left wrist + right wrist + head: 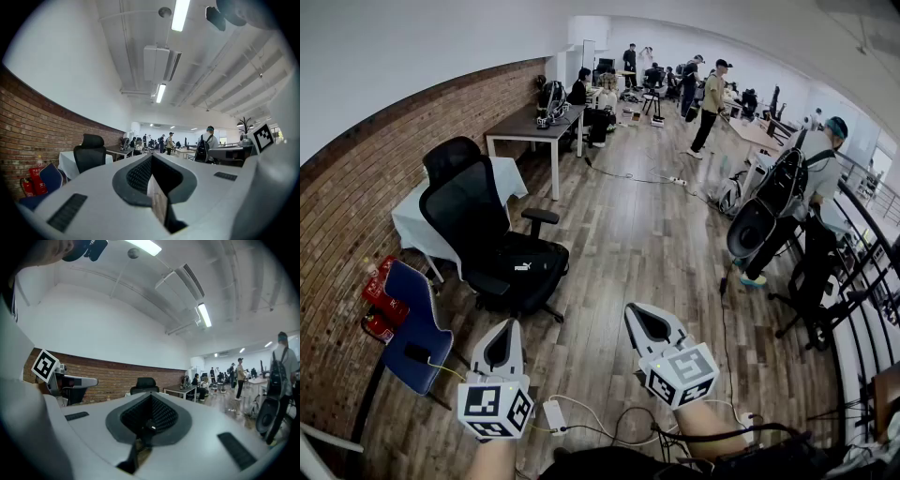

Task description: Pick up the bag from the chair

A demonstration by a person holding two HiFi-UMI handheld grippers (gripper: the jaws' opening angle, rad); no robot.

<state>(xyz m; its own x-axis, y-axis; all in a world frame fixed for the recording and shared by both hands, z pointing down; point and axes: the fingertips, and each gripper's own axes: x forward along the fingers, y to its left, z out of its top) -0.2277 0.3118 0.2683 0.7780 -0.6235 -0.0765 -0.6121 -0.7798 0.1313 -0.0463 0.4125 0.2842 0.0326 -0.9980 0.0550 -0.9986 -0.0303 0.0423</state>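
A black bag (528,270) with a small white logo lies on the seat of a black office chair (467,211) by the brick wall. My left gripper (512,325) is low in the head view, its jaws together and empty, on the near side of the chair and apart from it. To its right, my right gripper (632,310) is also shut and empty, pointing over the wood floor. In the left gripper view the shut left gripper (153,160) points level, with the chair (92,156) far off to the left. Past the shut right gripper (149,399), the right gripper view shows the chair (145,385) straight beyond it.
A blue chair (416,328) and red extinguishers (382,298) stand at the wall on the left. Behind the office chair are a white-clothed table (411,223) and a dark desk (530,127). A person with a backpack (802,183) stands right; cables (581,427) trail near me.
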